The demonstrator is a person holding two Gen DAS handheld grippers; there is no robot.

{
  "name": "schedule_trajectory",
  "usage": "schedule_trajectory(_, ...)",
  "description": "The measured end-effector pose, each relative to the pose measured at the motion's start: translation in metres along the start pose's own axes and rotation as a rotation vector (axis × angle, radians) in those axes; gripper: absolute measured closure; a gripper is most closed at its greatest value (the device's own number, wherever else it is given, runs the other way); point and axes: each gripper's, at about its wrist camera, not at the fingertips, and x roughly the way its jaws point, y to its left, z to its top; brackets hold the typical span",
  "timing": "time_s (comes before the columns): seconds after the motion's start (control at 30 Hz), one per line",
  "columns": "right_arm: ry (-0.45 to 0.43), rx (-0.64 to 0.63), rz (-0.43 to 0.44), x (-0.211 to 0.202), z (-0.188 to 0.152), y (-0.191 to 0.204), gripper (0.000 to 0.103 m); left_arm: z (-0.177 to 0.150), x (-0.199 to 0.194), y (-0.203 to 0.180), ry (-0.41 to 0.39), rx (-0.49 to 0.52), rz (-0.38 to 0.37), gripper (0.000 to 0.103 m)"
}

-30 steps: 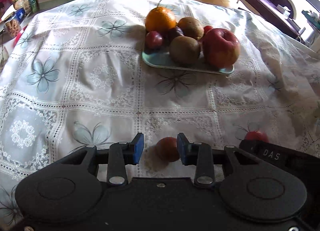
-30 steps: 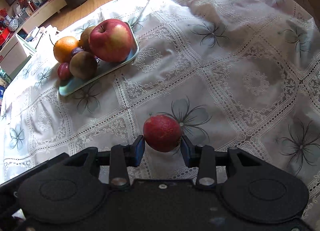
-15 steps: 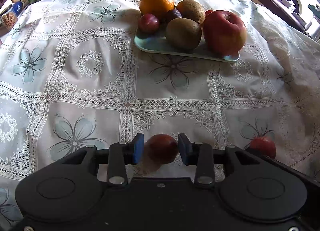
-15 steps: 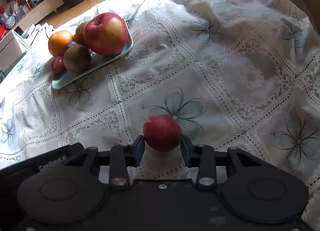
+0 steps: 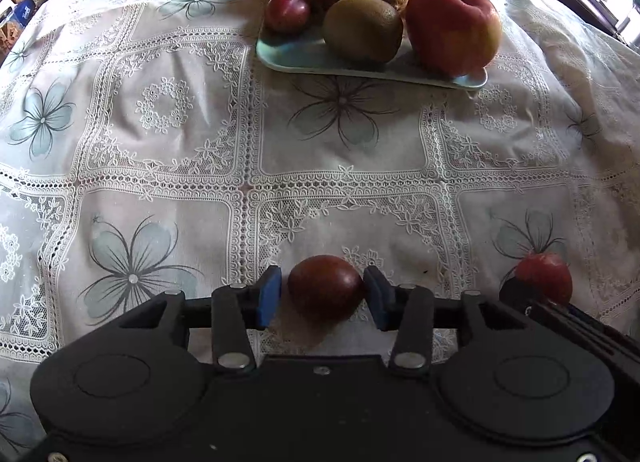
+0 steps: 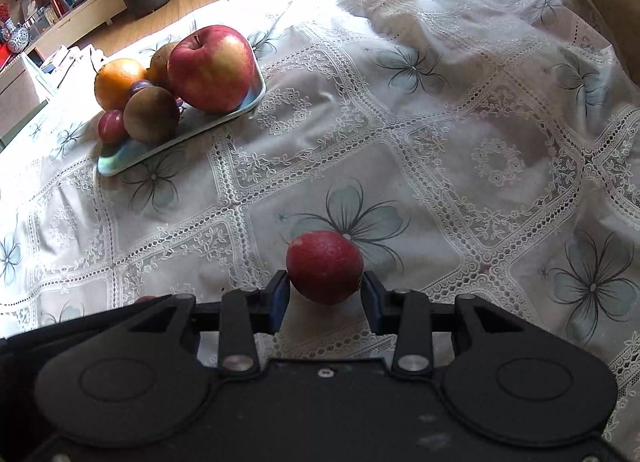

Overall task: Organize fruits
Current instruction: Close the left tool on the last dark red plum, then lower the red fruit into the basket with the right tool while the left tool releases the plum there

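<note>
Left wrist view had the left hand-held gripper pinching a dark red plum across its middle, just over the lacy tablecloth. Right hand-held gripper was clamped on a brighter red plum the same way. Both looked small, light, smooth-skinned and probably soft, so I'd guess a gentle squeeze at the widest part was best. The tray sat far left, crowded by an apple, kiwis and an orange. Undersides of both plums were hidden, and free tray space was hard to judge.
</note>
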Motion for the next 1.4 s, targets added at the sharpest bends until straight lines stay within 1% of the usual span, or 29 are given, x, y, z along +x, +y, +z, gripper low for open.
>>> schedule_trajectory(0.2, 0.01, 0.002, 0.013, 0.003, 0.001, -0.002, 0.063, 0.001, 0.003, 0.01, 0.007, -0.048, -0.032, 0.055)
schedule_trajectory(0.37, 0.014, -0.012, 0.003, 0.006, 0.002, 0.0, 0.063, 0.002, 0.006, 0.012, 0.003, -0.066, -0.036, 0.055)
schedule_trajectory(0.63, -0.008, -0.037, -0.006, 0.004, -0.001, 0.004, 0.063, 0.002, 0.004, 0.013, -0.01, -0.073, -0.031, 0.055)
schedule_trajectory(0.83, -0.008, -0.035, 0.009, 0.003, -0.001, 0.003, 0.063, -0.001, -0.001, 0.016, -0.025, -0.089, -0.036, 0.056)
schedule_trajectory(0.97, -0.015, -0.025, 0.009, -0.001, -0.001, 0.002, 0.063, -0.005, -0.011, 0.025, -0.054, -0.133, -0.049, 0.056)
schedule_trajectory(1.03, -0.018, -0.013, 0.024, -0.007, 0.0, 0.001, 0.063, -0.007, -0.019, 0.027, -0.066, -0.145, -0.047, 0.056)
schedule_trajectory(1.17, -0.012, 0.02, 0.093, -0.025, 0.005, -0.006, 0.063, -0.014, -0.045, 0.023, -0.126, -0.107, 0.041, 0.056)
schedule_trajectory(1.23, -0.018, 0.022, 0.139, -0.043, 0.007, -0.011, 0.063, -0.019, -0.065, 0.025, -0.15, -0.107, 0.038, 0.056)
schedule_trajectory(1.3, -0.051, 0.017, 0.167, -0.067, 0.007, -0.017, 0.063, -0.027, -0.087, 0.026, -0.182, -0.1, 0.013, 0.056)
schedule_trajectory(1.4, -0.108, -0.006, 0.198, -0.105, 0.001, -0.026, 0.063, -0.045, -0.126, 0.022, -0.254, -0.045, 0.003, 0.056)
